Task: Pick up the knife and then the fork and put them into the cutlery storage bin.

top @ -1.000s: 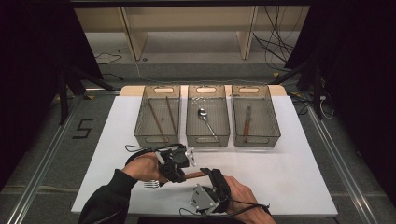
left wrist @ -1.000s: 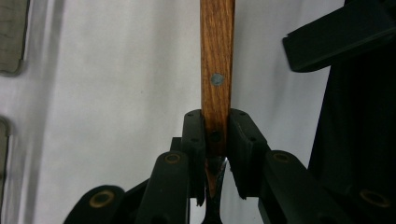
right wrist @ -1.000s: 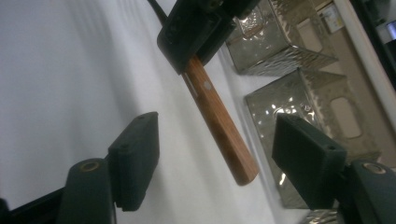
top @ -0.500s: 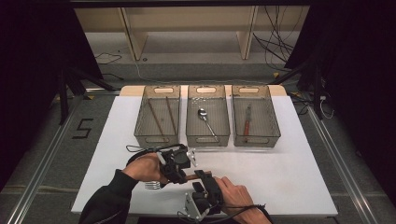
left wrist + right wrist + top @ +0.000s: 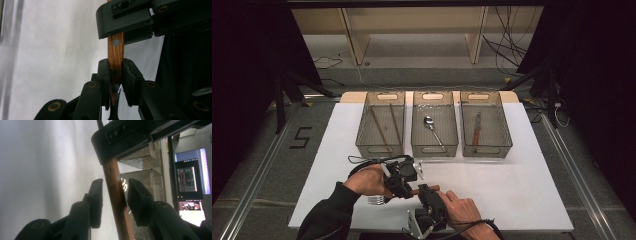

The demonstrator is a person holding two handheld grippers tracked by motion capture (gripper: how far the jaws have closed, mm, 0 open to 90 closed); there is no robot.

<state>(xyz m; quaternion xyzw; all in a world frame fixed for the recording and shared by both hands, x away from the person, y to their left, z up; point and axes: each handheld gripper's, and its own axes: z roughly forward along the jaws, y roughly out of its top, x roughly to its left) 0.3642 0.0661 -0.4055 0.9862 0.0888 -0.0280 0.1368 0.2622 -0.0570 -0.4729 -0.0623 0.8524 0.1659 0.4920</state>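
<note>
White table (image 5: 522, 190) with three mesh bins (image 5: 435, 125), dark room, left claw (image 5: 115, 82) clamping wooden-handled fork (image 5: 115, 53), right claw (image 5: 114, 195) parted around it

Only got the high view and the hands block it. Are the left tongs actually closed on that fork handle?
Observer: Yes. In the left gripper view, the left tongs pinch the wooden fork handle from both sides.
Operator: And the right?
Observer: The right tongs straddle the handle but are open. A gap shows beside one pad.
Operator: Any marks on the handle?
Observer: One metal rivet sits just above the left tongs.
</note>
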